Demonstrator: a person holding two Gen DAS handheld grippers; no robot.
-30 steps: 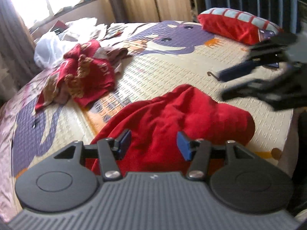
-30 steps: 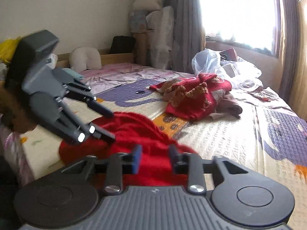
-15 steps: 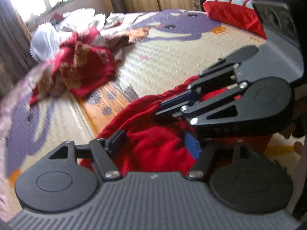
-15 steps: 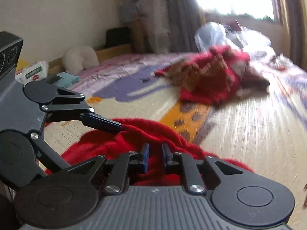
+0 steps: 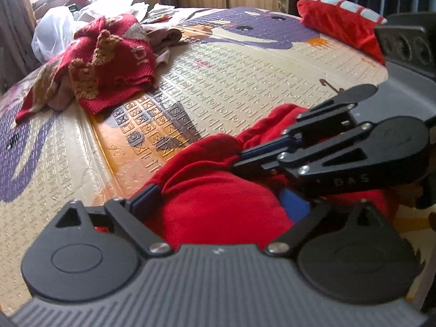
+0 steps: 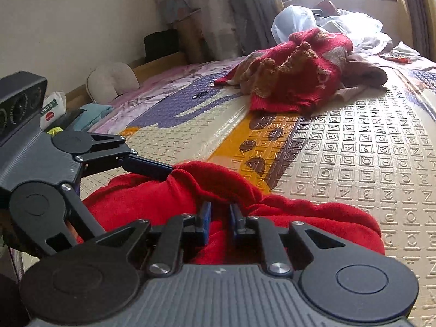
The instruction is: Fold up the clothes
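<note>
Grippers meet on red garment at mat's near edge

Red garment point(image 6: 234, 190) lies bunched at lower centre of both views, on the embossed play mat point(image 6: 368, 150). The right gripper point(image 6: 219, 219) is clenched on a ridge of its fabric. The left gripper point(image 5: 218, 199) stands spread wide, cloth bulging between its fingers. A red knitted sweater point(image 5: 109, 62) sits crumpled at upper left.

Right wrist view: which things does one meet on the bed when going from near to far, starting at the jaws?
Right gripper → plain red garment → orange band of the patterned mat → red knitted sweater → white plastic bag.
</note>
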